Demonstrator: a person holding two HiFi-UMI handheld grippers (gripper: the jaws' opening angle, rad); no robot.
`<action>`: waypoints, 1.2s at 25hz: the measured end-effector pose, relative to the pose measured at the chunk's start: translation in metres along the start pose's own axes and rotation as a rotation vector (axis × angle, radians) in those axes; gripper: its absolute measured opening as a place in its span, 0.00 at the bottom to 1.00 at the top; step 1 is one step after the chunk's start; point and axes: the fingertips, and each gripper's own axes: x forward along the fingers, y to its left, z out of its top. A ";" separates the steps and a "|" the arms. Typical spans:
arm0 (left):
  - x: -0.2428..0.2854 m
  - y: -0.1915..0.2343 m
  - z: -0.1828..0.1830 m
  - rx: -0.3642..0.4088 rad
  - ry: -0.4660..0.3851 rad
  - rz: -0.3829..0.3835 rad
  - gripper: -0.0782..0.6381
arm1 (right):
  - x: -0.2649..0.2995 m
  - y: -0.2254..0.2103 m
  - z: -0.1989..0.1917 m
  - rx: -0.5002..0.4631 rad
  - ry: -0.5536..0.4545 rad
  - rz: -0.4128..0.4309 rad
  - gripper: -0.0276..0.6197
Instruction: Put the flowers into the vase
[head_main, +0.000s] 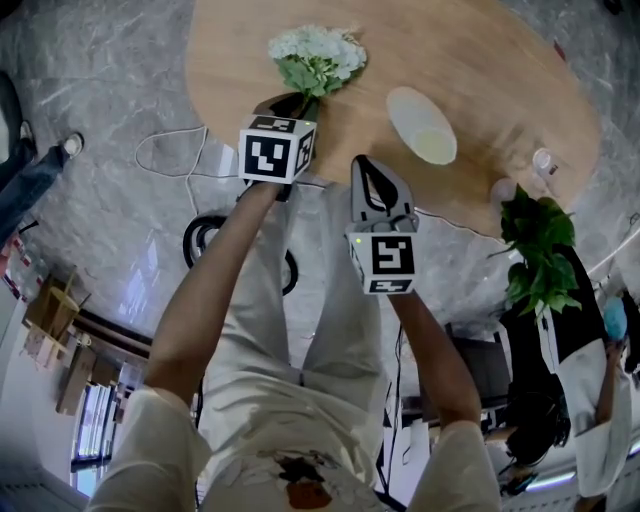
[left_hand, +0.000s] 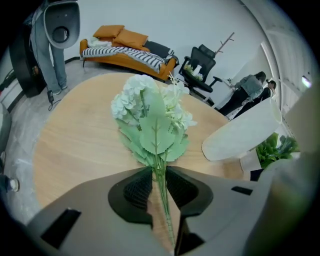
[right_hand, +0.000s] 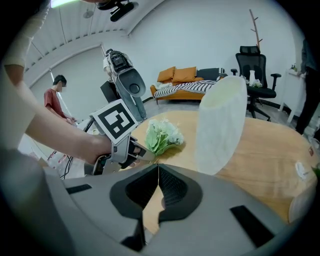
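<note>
A bunch of white flowers (head_main: 318, 55) with green leaves lies on the oval wooden table (head_main: 480, 60). Its heads point away from me. My left gripper (head_main: 295, 103) reaches over the near table edge and is shut on the thin green stems. In the left gripper view the stems run between the black pads (left_hand: 137, 187) of the left gripper (left_hand: 159, 172), with the flowers (left_hand: 150, 107) just beyond. The white vase (head_main: 421, 125) stands to the right of the bunch. My right gripper (head_main: 378, 185) hovers at the table edge, shut and empty. It faces the vase (right_hand: 220, 125).
A green potted plant (head_main: 540, 245) and small cups (head_main: 545, 160) sit at the table's right end. A person (head_main: 590, 400) stands beside it. A white cable (head_main: 170, 150) loops on the floor to the left. An orange sofa (left_hand: 125, 47) and an office chair (left_hand: 202, 65) stand beyond the table.
</note>
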 end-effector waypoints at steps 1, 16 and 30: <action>0.001 0.000 0.001 -0.007 0.000 -0.007 0.23 | -0.001 0.000 0.000 0.001 0.000 -0.001 0.05; -0.023 -0.015 0.016 0.002 -0.067 -0.033 0.16 | -0.021 0.000 0.006 0.002 -0.037 -0.011 0.05; -0.064 -0.033 0.025 -0.015 -0.214 0.001 0.16 | -0.050 -0.001 0.017 -0.020 -0.107 0.022 0.05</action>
